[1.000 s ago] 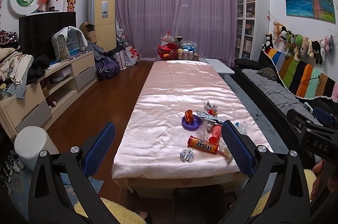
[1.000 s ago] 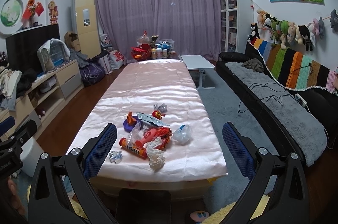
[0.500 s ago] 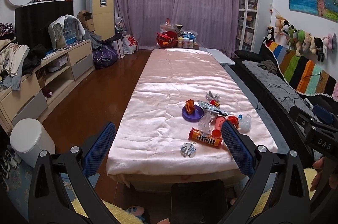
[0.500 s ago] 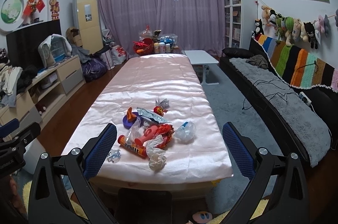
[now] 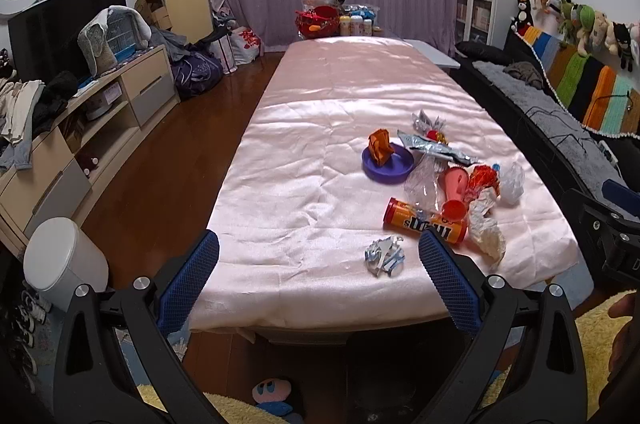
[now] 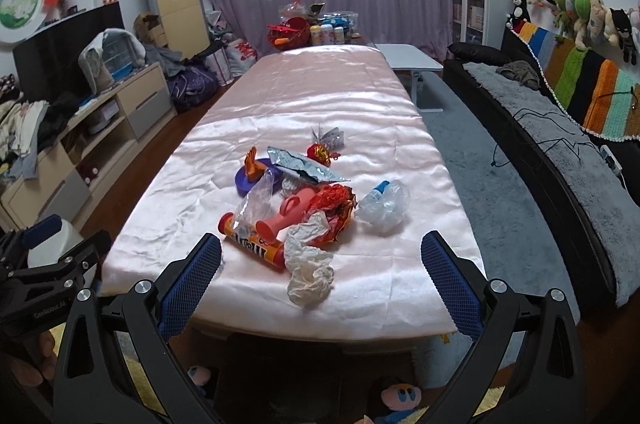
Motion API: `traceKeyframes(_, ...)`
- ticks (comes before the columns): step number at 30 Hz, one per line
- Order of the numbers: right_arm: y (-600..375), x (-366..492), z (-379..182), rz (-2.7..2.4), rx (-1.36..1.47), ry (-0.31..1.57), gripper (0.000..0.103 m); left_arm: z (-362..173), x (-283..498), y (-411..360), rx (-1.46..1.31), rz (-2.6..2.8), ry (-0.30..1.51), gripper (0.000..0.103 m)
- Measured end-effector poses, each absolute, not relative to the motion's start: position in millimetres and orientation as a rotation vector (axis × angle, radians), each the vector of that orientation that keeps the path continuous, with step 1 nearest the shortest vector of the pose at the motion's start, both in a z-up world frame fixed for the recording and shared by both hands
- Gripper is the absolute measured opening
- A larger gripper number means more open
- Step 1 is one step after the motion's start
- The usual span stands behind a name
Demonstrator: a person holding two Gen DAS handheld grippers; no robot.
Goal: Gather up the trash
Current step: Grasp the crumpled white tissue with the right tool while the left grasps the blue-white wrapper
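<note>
Trash sits heaped on the bench's (image 5: 320, 184) near right part: candy tube (image 6: 252, 244), crumpled tissue (image 6: 310, 274), crushed bottle (image 6: 384, 206), foil bag (image 6: 304, 168), purple dish (image 5: 386, 162). Mostly light, crinkly stuff; the tube looks stiff and likely rolls, so pinch it mid-body. Tissue is soft, take anywhere. Left gripper (image 5: 318, 280) and right gripper (image 6: 320, 278) both spread wide, empty, off the near edge. Bin (image 5: 60, 260) stands on the floor left; open room above the bench.

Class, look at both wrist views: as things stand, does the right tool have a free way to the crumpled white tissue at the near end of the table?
Probably yes. The right tool is open, and the crumpled white tissue lies nearest it, with nothing between.
</note>
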State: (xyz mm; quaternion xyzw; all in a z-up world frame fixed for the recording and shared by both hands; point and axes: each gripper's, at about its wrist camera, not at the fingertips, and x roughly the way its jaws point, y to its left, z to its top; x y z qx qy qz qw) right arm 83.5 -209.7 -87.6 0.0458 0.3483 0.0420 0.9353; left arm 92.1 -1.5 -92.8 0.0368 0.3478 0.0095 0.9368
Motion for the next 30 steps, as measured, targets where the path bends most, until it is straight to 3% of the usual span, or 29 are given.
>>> traceKeyframes(9,-208,118,-144,0.057,0.118,0.881,0.100,-141,123,-9,0.112,-0.056,0.839,0.093)
traceKeyframes(12,-208,130,-161,0.078,0.142,0.921,0.098,-151,134,-11,0.106,-0.087,0.877,0.084)
traceKeyframes(16,-203,143,-178,0.099,0.129,0.960,0.082,-166,152,-18,0.096,-0.127,0.923,0.073)
traceKeyframes(18,-203,147,-183,0.109,0.119,0.971,0.079,-172,161,-23,0.092,-0.147,0.943,0.069)
traceKeyframes(21,-200,150,-190,0.130,0.118,0.984,0.064,-181,170,-31,0.093,-0.177,0.967,0.064)
traceKeyframes(26,-199,151,-192,0.138,0.092,0.973,0.043,-196,180,-42,0.095,-0.215,1.004,0.045)
traceKeyframes(28,-204,151,-192,0.131,0.098,0.972,0.031,-200,181,-44,0.096,-0.223,1.005,0.031)
traceKeyframes(30,-208,150,-191,0.130,0.102,0.976,0.028,-200,180,-47,0.120,-0.214,0.997,0.022)
